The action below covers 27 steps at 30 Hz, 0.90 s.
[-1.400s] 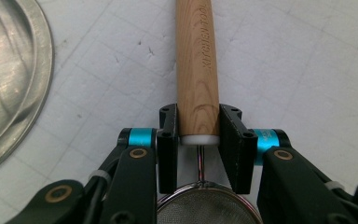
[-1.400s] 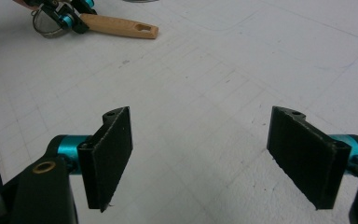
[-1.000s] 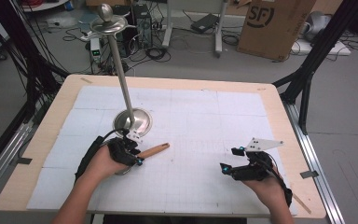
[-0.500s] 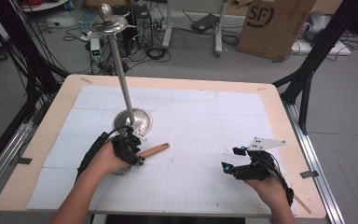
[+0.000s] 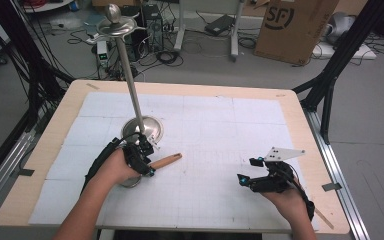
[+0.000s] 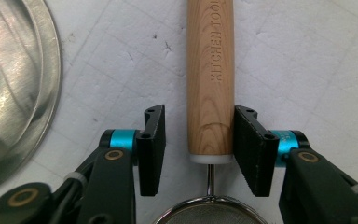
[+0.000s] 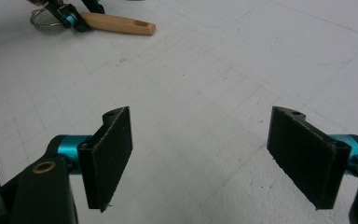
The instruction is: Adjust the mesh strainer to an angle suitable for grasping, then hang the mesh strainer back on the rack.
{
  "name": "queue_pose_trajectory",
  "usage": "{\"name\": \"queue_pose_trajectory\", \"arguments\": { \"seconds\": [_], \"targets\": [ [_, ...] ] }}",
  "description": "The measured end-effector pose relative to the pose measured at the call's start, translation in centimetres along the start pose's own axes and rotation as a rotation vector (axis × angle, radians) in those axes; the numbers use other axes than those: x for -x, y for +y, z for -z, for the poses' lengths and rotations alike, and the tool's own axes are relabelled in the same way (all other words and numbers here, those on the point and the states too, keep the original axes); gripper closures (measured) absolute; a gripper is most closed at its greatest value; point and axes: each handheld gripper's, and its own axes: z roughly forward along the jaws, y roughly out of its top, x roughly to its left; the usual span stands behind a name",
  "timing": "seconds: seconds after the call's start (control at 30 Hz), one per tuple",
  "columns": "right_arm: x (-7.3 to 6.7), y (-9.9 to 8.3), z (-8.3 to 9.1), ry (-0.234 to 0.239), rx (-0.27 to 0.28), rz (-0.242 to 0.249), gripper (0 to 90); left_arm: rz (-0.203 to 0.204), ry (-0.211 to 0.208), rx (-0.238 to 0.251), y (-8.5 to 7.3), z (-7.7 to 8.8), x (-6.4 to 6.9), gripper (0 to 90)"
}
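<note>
Near the front edge of the white gridded tabletop [image 5: 220, 130], toward its right corner, the right gripper [image 5: 252, 172] rests with its fingers [image 7: 112, 154] spread wide, nothing between them. Toward the front left, the left gripper [image 6: 199, 149] straddles the round light wooden handle [image 6: 210, 79] of a wire-mesh strainer [image 6: 209, 215] lying flat; its fingers have just been closing, one pad touching the wood, the other standing apart. Just beyond stands a tall steel pole stand [image 5: 130, 82] on a round base.
</note>
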Motion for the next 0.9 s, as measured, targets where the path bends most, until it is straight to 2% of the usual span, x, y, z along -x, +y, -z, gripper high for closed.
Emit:
{"name": "queue_pose_trajectory", "arguments": {
  "seconds": [0.07,0.1,0.13,0.2,0.3,0.43,0.53,0.63,0.67,0.77,0.9],
  "targets": [
    [0.0,0.0,0.0,0.003,-0.001,-0.003,21.5,0.01,0.008,0.005,0.0,0.0,0.1,60.6],
    [0.0,-0.1,0.0,0.002,-0.002,0.001,21.5,-0.001,0.019,-0.004,0.1,0.1,0.2,68.6],
    [0.0,-0.1,0.0,0.003,-0.002,0.0,21.5,0.009,0.025,0.001,0.1,0.1,0.4,68.7],
    [0.0,0.0,0.1,0.002,0.004,0.0,21.5,-0.006,0.035,-0.006,0.1,0.1,0.5,68.9],
    [0.0,0.0,0.1,0.005,0.01,-0.003,21.5,-0.016,0.02,0.015,0.0,0.2,0.4,68.9],
    [0.0,-0.1,0.1,-0.002,0.001,0.0,21.5,-0.027,-0.018,0.069,-0.2,0.6,0.5,68.9],
    [0.0,-0.1,0.0,0.002,0.001,-0.002,21.5,-0.044,-0.011,0.097,-0.2,1.1,0.7,68.8],
    [-0.1,0.0,0.1,0.0,0.002,0.002,21.5,-0.047,-0.008,0.146,-0.3,1.7,0.9,68.9],
    [-0.1,0.0,0.1,0.0,0.002,0.002,21.5,-0.049,-0.011,0.148,-0.3,1.9,0.8,68.9],
    [-0.1,-0.1,0.1,0.002,-0.001,0.002,21.5,-0.032,-0.016,0.212,-0.6,2.7,0.8,68.9],
    [-0.1,0.0,0.1,0.0,0.003,0.0,21.5,-0.032,-0.02,0.273,-0.9,3.8,0.7,68.9]
  ]
}}
